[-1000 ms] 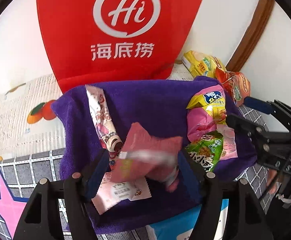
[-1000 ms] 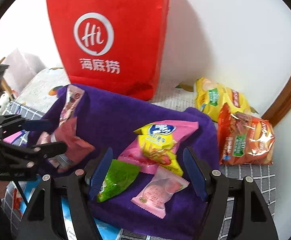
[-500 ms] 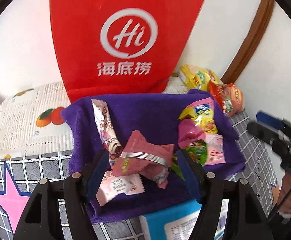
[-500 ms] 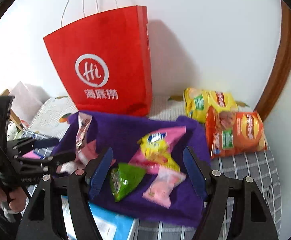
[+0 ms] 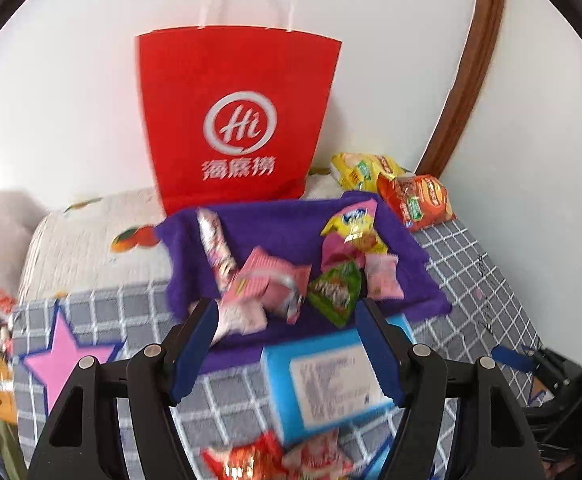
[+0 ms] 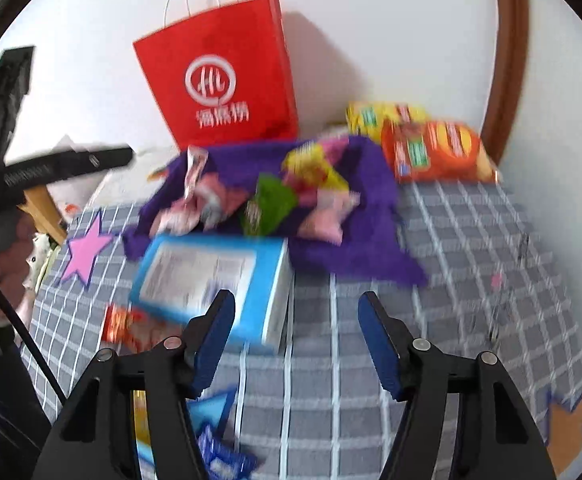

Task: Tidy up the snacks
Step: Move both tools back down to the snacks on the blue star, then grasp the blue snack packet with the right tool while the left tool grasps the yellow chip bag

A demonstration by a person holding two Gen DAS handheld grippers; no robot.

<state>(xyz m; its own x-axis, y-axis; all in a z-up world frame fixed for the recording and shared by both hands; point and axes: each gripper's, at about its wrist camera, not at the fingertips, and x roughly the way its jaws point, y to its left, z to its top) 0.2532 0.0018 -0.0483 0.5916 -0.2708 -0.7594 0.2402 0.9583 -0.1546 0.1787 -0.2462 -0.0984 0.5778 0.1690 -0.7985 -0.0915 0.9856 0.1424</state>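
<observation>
Both tongs had drawn back from the snack pile since the earlier frames.

Left wrist view: the left gripper (image 5: 285,334) stood wide and empty, its jaws spread. Beyond its tips lay the purple towel (image 5: 283,224) with the pink packet (image 5: 269,282), green packet (image 5: 335,290) and yellow packet (image 5: 353,226) on it; the blue box (image 5: 331,384) lay between the jaws, and the red bag (image 5: 235,120) stood far ahead.
Right wrist view, blurred: the right gripper (image 6: 297,328) also gaped wide, holding nothing. The blue box (image 6: 211,276) sat just ahead of its left finger, the snacks on the towel (image 6: 355,248) farther ahead, the orange chip bag (image 6: 437,152) ahead to the right.
</observation>
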